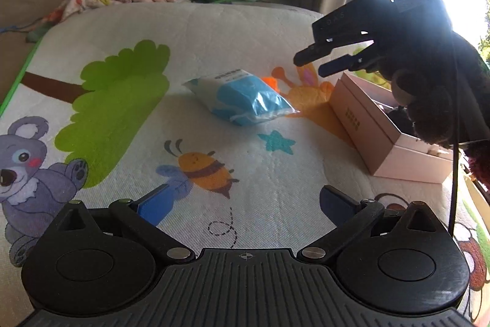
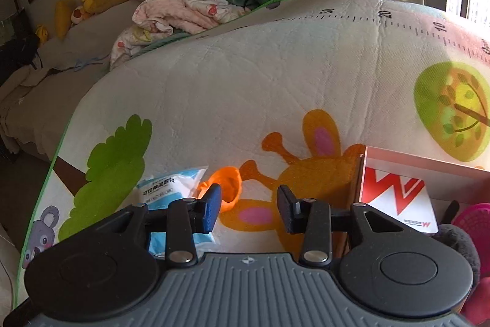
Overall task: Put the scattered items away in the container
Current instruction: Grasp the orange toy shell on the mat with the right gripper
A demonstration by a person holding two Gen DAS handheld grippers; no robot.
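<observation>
Both tongs are spread and empty: the right gripper (image 1: 318, 62) hangs at centre right above the blue packet (image 1: 242, 99) and orange item (image 2: 228, 187), apparently to lift one into the pink box (image 1: 376, 131) at right, the left gripper (image 1: 245, 204) waiting low.

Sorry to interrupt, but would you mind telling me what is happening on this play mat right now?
A person is tidying loose items into the pink box with two handheld claws. Both are open and empty. The right claw hovers above the mat next to the box, pointing toward the blue-and-white packet and the orange item beside it, both of which lie outside the box. The left claw waits farther back. A red-and-white card and a pink item already sit in the box.
</observation>
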